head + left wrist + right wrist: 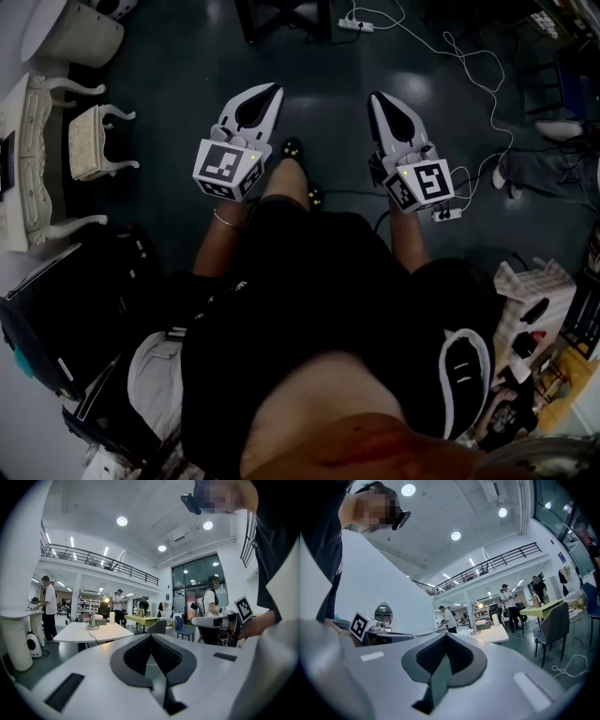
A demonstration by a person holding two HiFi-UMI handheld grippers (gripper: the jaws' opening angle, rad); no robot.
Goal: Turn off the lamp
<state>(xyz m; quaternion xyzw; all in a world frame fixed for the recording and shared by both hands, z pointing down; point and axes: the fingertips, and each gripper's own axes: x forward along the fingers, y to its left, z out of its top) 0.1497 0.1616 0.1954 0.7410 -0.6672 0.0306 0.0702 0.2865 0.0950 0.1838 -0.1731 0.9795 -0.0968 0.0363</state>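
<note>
The lamp (pixel 92 620) is a slim desk lamp on a white table (pixel 75 633) far ahead, its head glowing. The right gripper view shows the same lamp (pixel 474 619), lit, on that table (pixel 494 634). My left gripper (pixel 151 636) is shut with nothing between its pads and points level across the room. My right gripper (pixel 446 635) is also shut and empty. In the head view the left gripper (pixel 274 91) and the right gripper (pixel 376 97) are held side by side above the dark floor, well short of the table.
White cables (pixel 469 66) and a power strip (pixel 356 25) lie on the floor ahead. A white ornate stool (pixel 94 142) stands at the left. Several people stand around the room, one by a yellow-green table (pixel 140 618). A grey chair (pixel 555 623) stands at the right.
</note>
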